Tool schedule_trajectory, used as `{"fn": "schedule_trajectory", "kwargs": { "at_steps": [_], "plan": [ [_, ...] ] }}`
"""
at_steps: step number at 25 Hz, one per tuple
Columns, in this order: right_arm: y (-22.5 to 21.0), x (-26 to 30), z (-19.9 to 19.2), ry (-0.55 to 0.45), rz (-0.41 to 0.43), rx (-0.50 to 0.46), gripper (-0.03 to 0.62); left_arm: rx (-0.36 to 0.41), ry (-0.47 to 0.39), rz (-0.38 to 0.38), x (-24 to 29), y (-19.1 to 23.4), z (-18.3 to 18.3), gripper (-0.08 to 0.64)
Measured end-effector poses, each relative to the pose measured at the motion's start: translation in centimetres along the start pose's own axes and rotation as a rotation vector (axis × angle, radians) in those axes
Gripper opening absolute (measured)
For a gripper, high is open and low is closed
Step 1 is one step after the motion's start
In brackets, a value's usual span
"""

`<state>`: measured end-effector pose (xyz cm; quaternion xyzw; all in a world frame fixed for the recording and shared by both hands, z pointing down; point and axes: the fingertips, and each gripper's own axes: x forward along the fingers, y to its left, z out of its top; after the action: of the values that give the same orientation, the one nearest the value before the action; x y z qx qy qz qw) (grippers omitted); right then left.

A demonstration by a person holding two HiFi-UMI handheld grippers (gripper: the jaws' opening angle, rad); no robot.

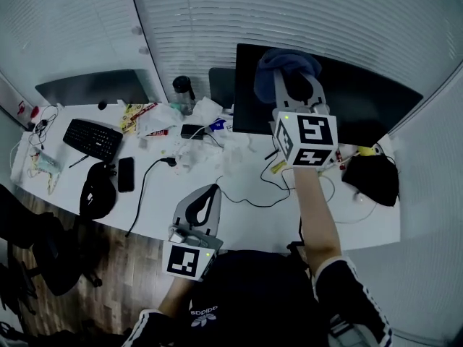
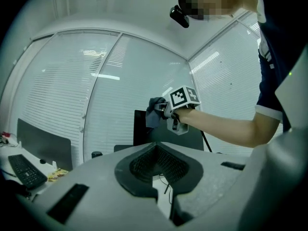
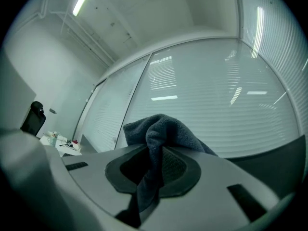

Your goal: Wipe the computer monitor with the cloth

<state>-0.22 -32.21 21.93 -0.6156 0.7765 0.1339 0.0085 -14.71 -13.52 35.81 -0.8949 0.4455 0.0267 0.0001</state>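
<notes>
My right gripper (image 1: 292,76) is clamping the cloth (image 1: 281,61) at the monitor's (image 1: 365,107) top edge. My left gripper (image 1: 206,195) is hovering over the desk's (image 1: 249,219) front edge, jaws together, empty.

The right arm (image 1: 316,212) reaches straight out from the body, forearm bare below a short sleeve. It holds the right hand-held gripper (image 1: 292,82) high and forward, jaws clamped on a bunched cloth (image 1: 286,62). The left arm (image 1: 172,303) is tucked in close. The left hand-held gripper (image 1: 207,195) sits low and pointing forward, jaws drawn together with nothing between them.
</notes>
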Motion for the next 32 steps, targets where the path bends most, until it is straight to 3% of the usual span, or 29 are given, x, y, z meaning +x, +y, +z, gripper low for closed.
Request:
{"fn": "schedule_trajectory", "kwargs": {
  "at_steps": [6, 15, 21, 32],
  "plan": [
    [-5.5, -8.5, 0.5, -0.014, -0.076, -0.023, 0.048, 0.016, -0.016, -0.086, 2.1, -4.2, 0.3, 0.003],
    [-11.9, -23.4, -1.9, 0.036, -0.203, 0.028, 0.048, 0.020, -0.007, -0.183, 3.4, -13.2, 0.5, 0.003],
    [-13.5, -32.6, -3.5, 0.090, -0.219, 0.050, 0.048, 0.001, -0.006, -0.192, 2.2, -19.0, 0.3, 0.003],
    [-12.0, -45.1, -6.1, 0.142, -0.139, 0.069, 0.048, -0.007, 0.030, -0.178, -1.8, -26.4, -1.3, 0.003]
  ]
}}
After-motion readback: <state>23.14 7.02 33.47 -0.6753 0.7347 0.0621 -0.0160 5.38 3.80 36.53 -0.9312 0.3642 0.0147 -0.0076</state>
